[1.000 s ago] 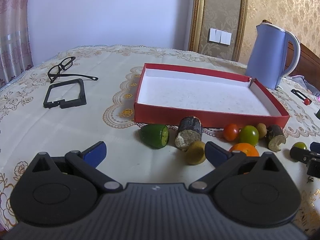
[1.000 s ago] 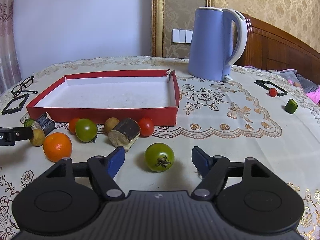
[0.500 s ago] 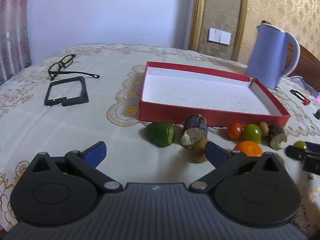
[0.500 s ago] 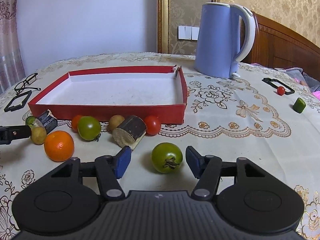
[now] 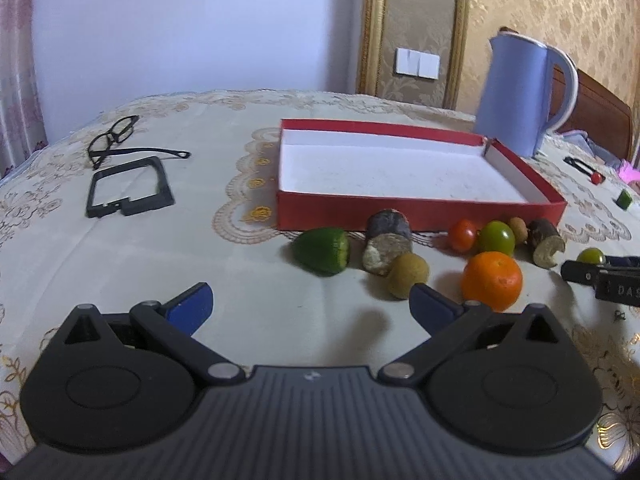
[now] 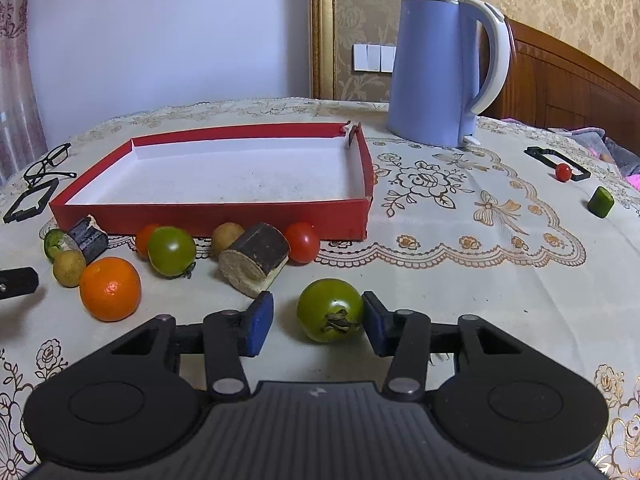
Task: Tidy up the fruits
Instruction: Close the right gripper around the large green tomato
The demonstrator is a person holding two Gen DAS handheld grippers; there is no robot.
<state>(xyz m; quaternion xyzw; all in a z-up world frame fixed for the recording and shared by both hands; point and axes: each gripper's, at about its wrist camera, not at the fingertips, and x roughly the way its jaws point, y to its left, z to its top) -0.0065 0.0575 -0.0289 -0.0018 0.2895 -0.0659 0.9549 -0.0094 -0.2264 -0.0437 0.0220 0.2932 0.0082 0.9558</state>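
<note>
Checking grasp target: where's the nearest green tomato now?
Right wrist view: green tomato sits on the tablecloth between the right tongs, touching the right pad, in front of the red box.

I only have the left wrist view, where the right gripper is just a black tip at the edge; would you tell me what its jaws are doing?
Observer: The right gripper is open, its jaws on either side of a green tomato, not yet closed on it.
Operator: Thank you. Is the tomato centred between them?
Observer: No, it appears to touch the right pad, with a gap to the left pad.
Operator: Is anything hidden behind the log piece on my side?
Observer: Yes, a red tomato lies beside the log piece, near the red box corner.
</note>
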